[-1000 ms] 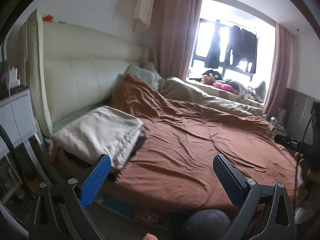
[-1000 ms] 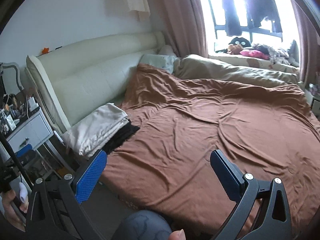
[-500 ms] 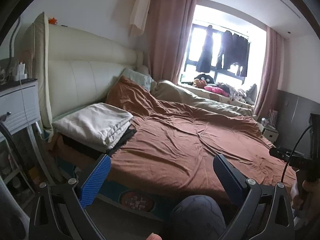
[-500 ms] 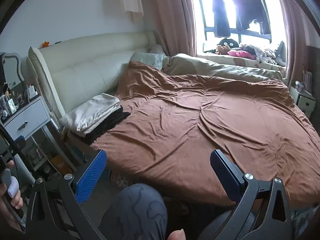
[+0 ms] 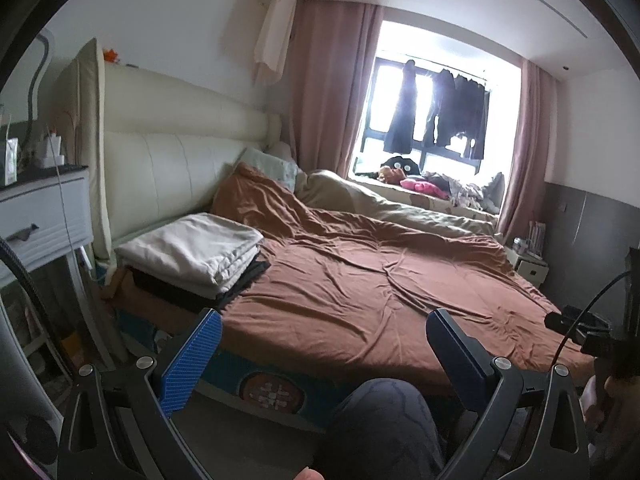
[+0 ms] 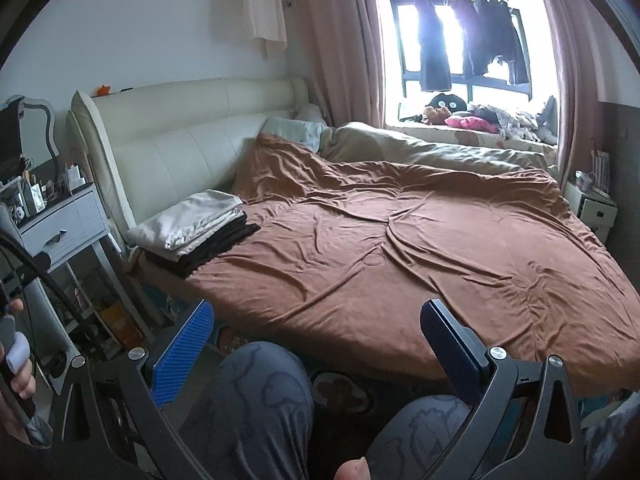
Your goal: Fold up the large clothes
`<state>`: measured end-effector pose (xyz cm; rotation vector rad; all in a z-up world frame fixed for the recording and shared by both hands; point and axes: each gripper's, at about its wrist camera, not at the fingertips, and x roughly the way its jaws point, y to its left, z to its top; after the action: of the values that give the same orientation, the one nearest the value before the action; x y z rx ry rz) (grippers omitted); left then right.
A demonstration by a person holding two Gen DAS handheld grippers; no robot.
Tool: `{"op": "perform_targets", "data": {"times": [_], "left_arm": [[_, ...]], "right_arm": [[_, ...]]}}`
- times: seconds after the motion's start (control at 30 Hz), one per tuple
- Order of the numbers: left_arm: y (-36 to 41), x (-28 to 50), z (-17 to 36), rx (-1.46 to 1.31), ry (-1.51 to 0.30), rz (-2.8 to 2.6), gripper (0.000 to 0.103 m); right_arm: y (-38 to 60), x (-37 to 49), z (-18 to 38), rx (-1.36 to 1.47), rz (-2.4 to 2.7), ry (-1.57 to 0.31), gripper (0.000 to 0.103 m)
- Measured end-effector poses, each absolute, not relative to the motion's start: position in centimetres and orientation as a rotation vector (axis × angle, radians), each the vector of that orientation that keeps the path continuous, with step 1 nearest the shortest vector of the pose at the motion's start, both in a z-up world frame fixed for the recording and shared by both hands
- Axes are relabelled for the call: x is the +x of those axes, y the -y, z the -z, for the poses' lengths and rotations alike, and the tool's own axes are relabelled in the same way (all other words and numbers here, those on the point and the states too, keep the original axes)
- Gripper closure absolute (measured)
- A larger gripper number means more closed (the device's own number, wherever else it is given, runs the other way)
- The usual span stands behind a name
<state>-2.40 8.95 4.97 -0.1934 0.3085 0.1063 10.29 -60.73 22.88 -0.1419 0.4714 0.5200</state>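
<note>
Left gripper [image 5: 320,356] held wide apart, nothing between its blue-padded fingers [image 5: 191,364], hanging off the near edge of the bed [image 5: 280,392] above a knee in grey patterned trousers [image 5: 380,428]

Right gripper [image 6: 316,348] likewise spread wide and holding nothing, blue pad [image 6: 182,352] on one side, dark pad [image 6: 452,350] on the other, both knees [image 6: 256,408] showing below it

Folded clothes [image 5: 192,252] stacked at the near left corner of the bed, just in front of the cream headboard [image 5: 168,160]: pale cream pieces on top, dark ones [image 6: 216,242] underneath, edges roughly squared; well apart from both grippers

Brown duvet [image 6: 400,248] spread across most of the mattress, creased in places, bunched higher toward the headboard; beige blanket [image 6: 420,148] lying along the far side under the window [image 6: 460,28], pale pillow [image 6: 294,130] tucked at the head end

White bedside table [image 5: 40,216] with a drawer standing left of the bed, small items on top too blurred to name

Dark garments [image 5: 436,112] hanging in the bright window, pink curtains [image 5: 332,92] on both sides, soft toys and a pink item [image 6: 468,122] on the sill

Other hand-held unit [image 5: 580,328] with its cable visible at the right edge of the left view; a hand [image 6: 16,356] gripping a handle at the left edge of the right view
</note>
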Motion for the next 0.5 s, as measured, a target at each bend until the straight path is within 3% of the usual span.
{"op": "perform_targets", "data": {"times": [0.5], "left_arm": [[-5.8,-1.2,-3.1,-0.133,-0.282,-0.083,0.0]], "right_arm": [[60.8,11.1,-19.9,-0.146,-0.442,-0.457,0.0]]}}
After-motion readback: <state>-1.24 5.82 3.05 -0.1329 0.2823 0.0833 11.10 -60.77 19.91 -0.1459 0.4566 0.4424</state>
